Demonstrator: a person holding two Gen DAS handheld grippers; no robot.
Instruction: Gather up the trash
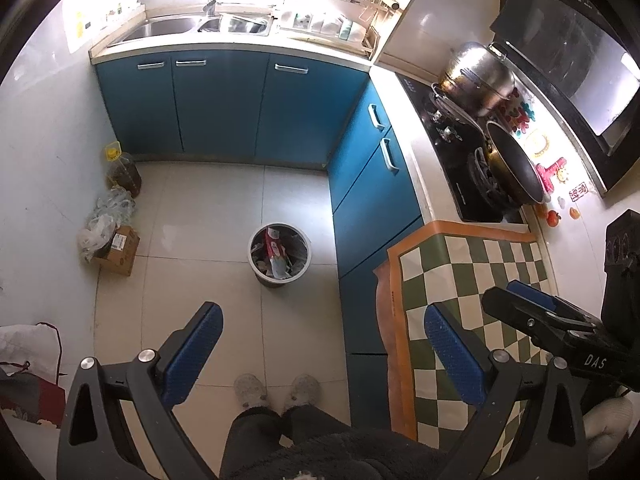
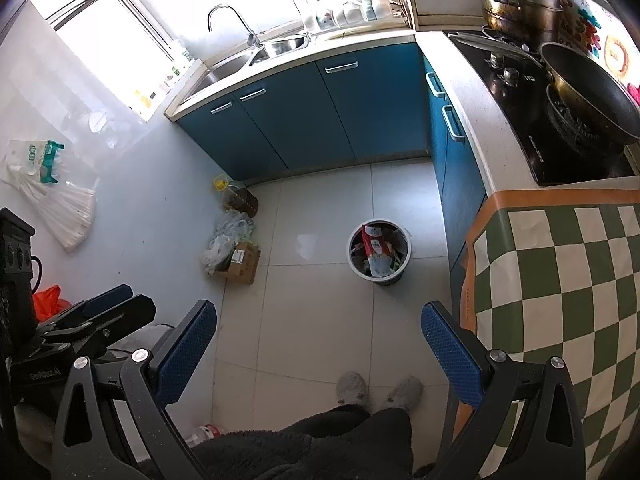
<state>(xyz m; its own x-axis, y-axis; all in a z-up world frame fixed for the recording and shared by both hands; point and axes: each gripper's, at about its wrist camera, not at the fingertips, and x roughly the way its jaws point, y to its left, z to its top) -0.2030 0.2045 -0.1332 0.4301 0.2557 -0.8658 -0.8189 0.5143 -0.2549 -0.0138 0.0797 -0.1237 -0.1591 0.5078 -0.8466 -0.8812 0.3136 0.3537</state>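
Above the kitchen floor, both grippers hang side by side, held high and looking down. The left gripper point(image 1: 322, 354) has its blue pads spread wide with nothing between them; the right gripper point(image 2: 318, 350) is likewise released and bare, its pads far apart. Below them stand the person's slippers point(image 1: 276, 390) on pale tiles.

Further out, in the middle of the floor and just off the blue cabinets point(image 1: 236, 100), stands the bin point(image 1: 279, 254), a small round pail with a pale rim. It is filled near to the brim with wrappers and packets, a red-and-white packet point(image 2: 376, 246) standing highest. Whether this fill is what the task has gathered or what waits to be carried out, the pictures do not settle.

By the left wall lies a second cluster: crumpled bags point(image 1: 106, 216) heaped against a carton point(image 1: 120, 250), with an oil jug point(image 1: 122, 170) just behind them. A checked mat point(image 1: 460, 304) covers the worktop on the right, bare where it shows.

The packets look light, thin and crackly, probably slick; a pinch on a folded edge would likely hold better than on a flat face. The bags are soft and shapeless and would want gathering at a bunched part. The bin is stiff and probably light; its rim seems the only sound place to grip, and it may tip if taken on one side.
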